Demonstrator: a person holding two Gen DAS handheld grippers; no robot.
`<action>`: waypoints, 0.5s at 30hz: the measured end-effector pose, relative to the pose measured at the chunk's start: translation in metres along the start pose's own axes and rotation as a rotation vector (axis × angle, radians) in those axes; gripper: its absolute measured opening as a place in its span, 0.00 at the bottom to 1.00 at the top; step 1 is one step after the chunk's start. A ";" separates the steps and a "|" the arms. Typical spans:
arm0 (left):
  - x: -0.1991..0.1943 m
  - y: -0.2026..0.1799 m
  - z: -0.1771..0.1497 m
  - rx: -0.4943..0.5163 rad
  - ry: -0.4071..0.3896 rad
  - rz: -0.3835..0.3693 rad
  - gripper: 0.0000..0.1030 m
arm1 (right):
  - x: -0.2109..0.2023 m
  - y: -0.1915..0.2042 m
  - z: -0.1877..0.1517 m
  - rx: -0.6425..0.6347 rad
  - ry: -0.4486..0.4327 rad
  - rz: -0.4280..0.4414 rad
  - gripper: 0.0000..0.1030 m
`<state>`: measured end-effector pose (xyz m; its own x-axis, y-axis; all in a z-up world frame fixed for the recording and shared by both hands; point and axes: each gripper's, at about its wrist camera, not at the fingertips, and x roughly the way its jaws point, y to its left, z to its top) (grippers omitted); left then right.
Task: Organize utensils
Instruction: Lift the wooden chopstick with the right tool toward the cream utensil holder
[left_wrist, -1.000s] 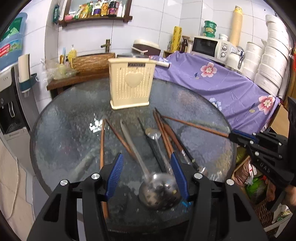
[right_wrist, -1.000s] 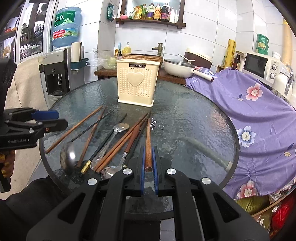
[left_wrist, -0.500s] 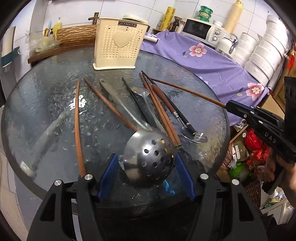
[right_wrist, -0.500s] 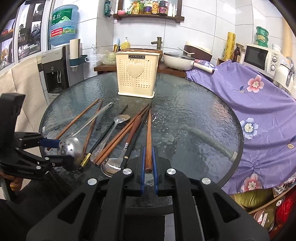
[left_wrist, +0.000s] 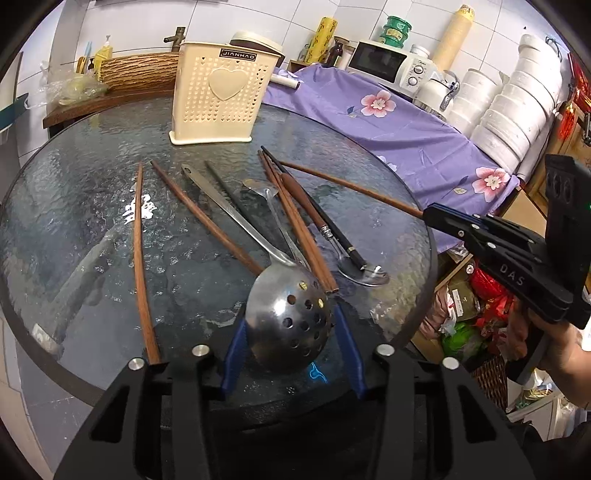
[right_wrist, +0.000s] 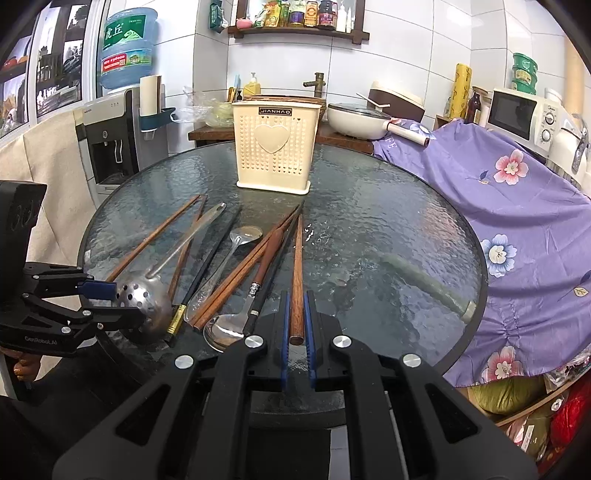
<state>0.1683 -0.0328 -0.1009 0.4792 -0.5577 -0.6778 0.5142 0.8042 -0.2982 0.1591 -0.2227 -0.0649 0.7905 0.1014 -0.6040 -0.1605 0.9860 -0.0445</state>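
A steel slotted ladle lies on the round glass table, with its bowl at the near edge. My left gripper is closing, and its blue pads touch both sides of the bowl; the right wrist view shows the left gripper at that bowl too. My right gripper is shut on the near end of a thick wooden chopstick that rests on the glass. Several more chopsticks and two steel spoons lie fanned between the grippers. A cream perforated utensil holder stands upright at the far side.
A purple flowered cloth covers a counter right of the table, with a microwave and stacked white bowls behind. A water dispenser stands at the left. A pan sits behind the holder.
My left gripper has sunk and tilted down onto the ladle's bowl, and its jaws have narrowed around it. The right gripper and its chopstick have not moved.
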 end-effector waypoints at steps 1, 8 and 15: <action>0.000 0.000 -0.001 0.004 0.004 -0.001 0.38 | 0.000 0.001 0.000 -0.001 -0.001 0.000 0.08; -0.003 -0.001 -0.001 -0.002 0.031 -0.059 0.33 | -0.001 0.001 0.001 -0.002 -0.003 -0.001 0.08; -0.004 -0.011 0.005 0.027 0.046 -0.102 0.23 | -0.002 0.000 0.001 0.002 -0.005 -0.001 0.08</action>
<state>0.1646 -0.0402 -0.0913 0.3907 -0.6255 -0.6754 0.5778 0.7378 -0.3490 0.1586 -0.2225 -0.0629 0.7937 0.1011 -0.5999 -0.1586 0.9864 -0.0435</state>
